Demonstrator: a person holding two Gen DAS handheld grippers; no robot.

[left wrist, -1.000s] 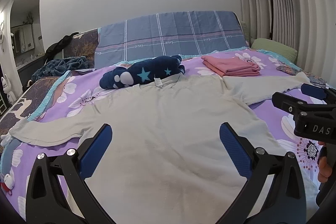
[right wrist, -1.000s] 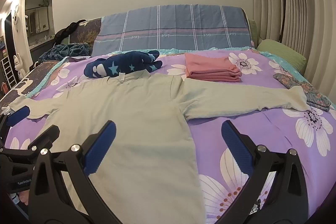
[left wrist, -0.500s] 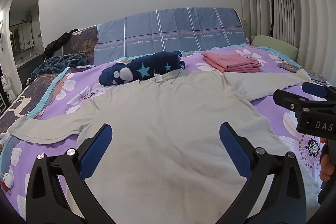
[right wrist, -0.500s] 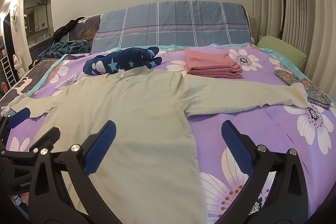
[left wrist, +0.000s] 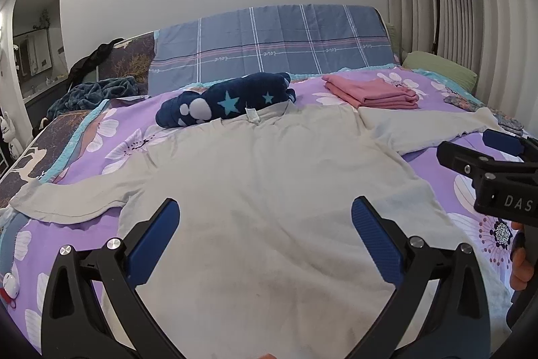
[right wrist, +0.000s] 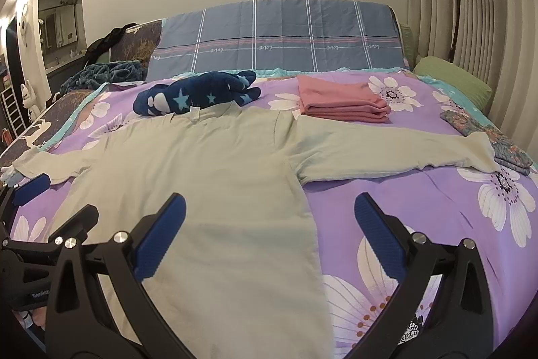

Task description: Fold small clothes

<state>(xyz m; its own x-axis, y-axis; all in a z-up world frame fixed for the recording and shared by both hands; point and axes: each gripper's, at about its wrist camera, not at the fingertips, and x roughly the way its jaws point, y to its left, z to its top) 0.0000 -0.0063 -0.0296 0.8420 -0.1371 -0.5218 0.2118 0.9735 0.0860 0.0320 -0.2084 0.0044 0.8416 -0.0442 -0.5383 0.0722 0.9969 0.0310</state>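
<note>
Pale grey-green long-sleeved cotton shirt lies flat mid-frame on purple floral bedspread, sleeves spread left-right, collar far; left gripper over its body, right gripper straddling its right side edge, both spread wide, empty.

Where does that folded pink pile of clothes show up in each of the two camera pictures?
Left wrist view: the folded pink pile of clothes lies upper right of centre, beyond the shirt's shoulder.
Right wrist view: the pile lies just right of centre, higher up.
Shared landmark: the navy star-patterned plush toy lies to its left.
</note>
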